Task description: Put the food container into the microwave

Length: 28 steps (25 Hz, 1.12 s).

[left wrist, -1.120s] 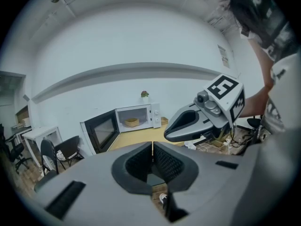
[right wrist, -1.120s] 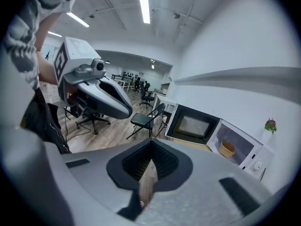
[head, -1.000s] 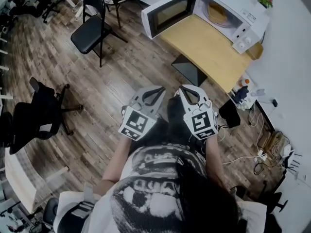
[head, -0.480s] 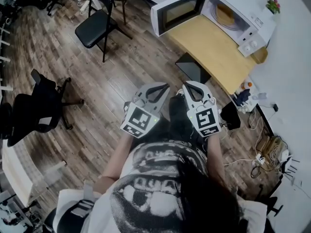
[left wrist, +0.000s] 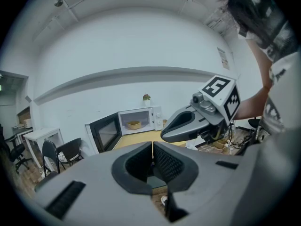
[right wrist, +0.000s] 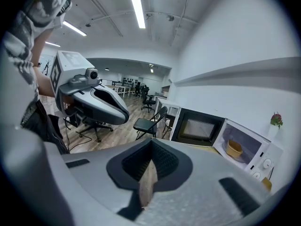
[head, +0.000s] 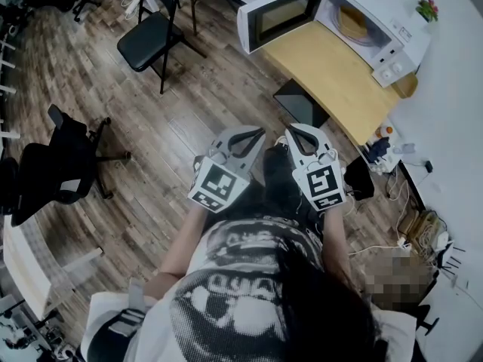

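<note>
Only a slight shift is seen against the frame a second ago: both grippers are held a touch lower and further right in the head view, and the microwave [head: 377, 32] is brought nearer that view's upper right corner, which is read as the head turning rather than anything on the table being moved. The food container [head: 351, 23], a tan tub, is already seen inside the open microwave, which stands at the far end of the wooden table [head: 332, 78] by the wall, its door [head: 278, 17] swung wide past the table's left edge. The placing step is therefore judged done. What is left, if anything, is judged to be shutting the door, for which one gripper would have to be carried well forward and pressed against the door's outer face. The left gripper [head: 256, 131] and the right gripper [head: 291, 130] are held side by side close to the person's torso, well apart from the table, tips pointed ahead. Both claws are clenched on nothing, the pads being met in each gripper view.
</note>
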Each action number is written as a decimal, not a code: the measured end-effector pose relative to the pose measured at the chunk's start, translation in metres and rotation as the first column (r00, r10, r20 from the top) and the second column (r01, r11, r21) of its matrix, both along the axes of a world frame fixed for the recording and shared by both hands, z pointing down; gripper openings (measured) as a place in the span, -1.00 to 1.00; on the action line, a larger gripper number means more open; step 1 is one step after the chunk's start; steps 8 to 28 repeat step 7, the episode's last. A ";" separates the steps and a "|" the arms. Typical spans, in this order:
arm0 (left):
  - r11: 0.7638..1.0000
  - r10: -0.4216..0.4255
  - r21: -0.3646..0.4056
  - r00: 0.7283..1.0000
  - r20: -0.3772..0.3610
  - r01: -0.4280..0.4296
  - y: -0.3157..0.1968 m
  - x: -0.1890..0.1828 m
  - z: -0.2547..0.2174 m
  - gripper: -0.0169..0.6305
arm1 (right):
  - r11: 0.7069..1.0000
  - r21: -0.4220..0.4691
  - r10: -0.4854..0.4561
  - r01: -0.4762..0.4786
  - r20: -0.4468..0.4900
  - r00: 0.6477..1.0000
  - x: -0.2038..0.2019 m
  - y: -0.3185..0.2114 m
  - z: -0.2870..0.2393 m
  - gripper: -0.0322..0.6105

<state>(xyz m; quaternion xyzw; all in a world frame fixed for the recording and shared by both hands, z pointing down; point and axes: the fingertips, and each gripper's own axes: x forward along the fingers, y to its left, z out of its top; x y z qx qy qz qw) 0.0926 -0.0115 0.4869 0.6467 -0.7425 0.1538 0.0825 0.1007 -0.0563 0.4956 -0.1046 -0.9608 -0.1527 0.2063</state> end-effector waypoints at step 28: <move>1.000 0.011 0.011 1.000 0.007 -0.011 -0.008 0.002 0.002 -0.92 | 1.000 -0.017 0.007 -0.008 -0.007 1.000 0.002 -0.007 0.005 -0.89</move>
